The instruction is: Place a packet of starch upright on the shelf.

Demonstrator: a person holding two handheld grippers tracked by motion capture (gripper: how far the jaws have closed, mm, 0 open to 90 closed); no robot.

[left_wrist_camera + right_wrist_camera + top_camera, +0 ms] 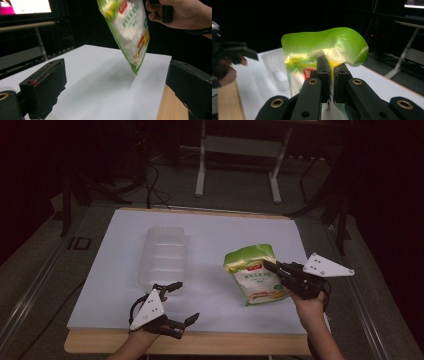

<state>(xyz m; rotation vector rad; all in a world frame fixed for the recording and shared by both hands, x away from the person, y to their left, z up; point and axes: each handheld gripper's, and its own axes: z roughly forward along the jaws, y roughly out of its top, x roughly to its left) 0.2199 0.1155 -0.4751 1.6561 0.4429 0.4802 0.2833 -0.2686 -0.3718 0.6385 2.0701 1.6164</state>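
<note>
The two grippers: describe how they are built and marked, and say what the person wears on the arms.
The left gripper and the right gripper are both black, each with two blocky jaws on linkage arms with brass-coloured pivot rings. Each carries a grey three-cornered plate with small dark dots. A black cable loops from the left one. The forearms are bare; a dark band circles the right wrist.
</note>
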